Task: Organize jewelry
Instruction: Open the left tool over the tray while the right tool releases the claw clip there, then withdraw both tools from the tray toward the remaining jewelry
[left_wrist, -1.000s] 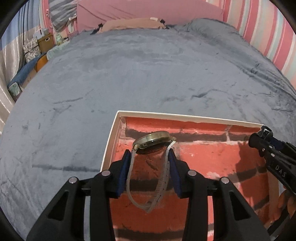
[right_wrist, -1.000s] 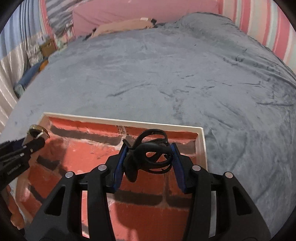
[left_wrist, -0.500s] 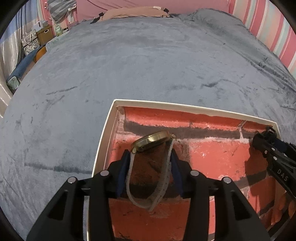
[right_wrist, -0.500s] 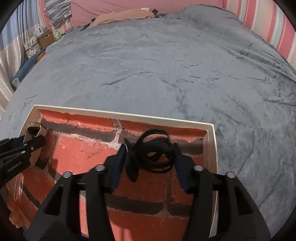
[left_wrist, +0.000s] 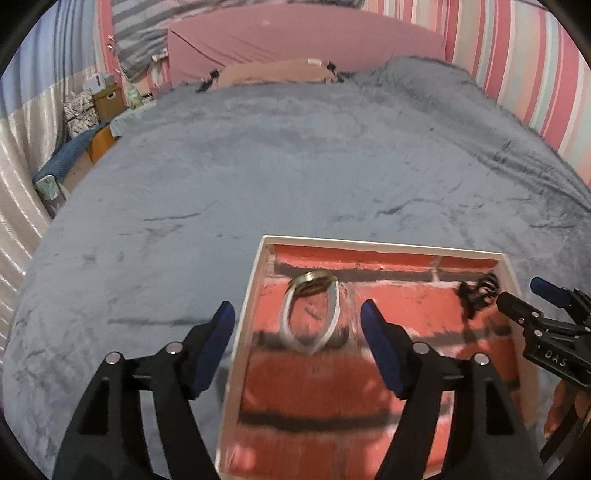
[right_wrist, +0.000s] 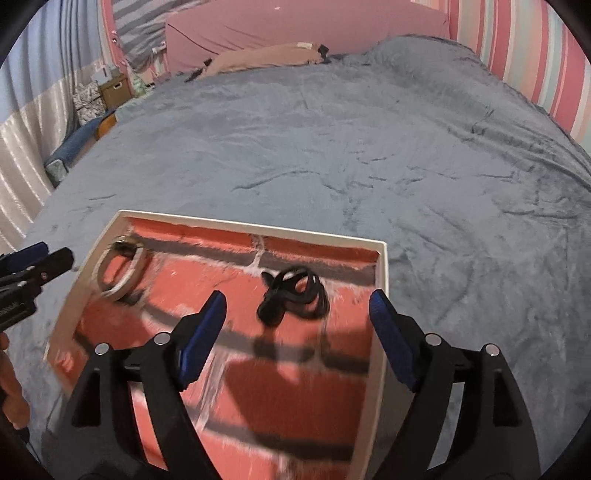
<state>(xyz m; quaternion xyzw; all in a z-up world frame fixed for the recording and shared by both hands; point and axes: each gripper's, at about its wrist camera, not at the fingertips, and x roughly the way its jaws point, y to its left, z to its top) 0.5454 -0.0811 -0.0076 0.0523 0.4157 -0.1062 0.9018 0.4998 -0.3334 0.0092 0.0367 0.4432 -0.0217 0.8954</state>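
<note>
Released: watch (left_wrist: 312, 310), black band, possibly hair-tie (right_wrist: 293, 295) | tray (left_wrist: 369, 243) holds both | hand-held grippers apart

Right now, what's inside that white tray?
The tray holds a watch at its far left and a black band at far right. Grippers hide the near part.

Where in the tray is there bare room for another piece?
Free: the brick-print floor of the white-rimmed tray between the gold-faced grey-strap watch by the left wall and the black coiled cord bundle near the right wall, plus the near half. Crowded: the far corners. Both jaws stand open.
</note>
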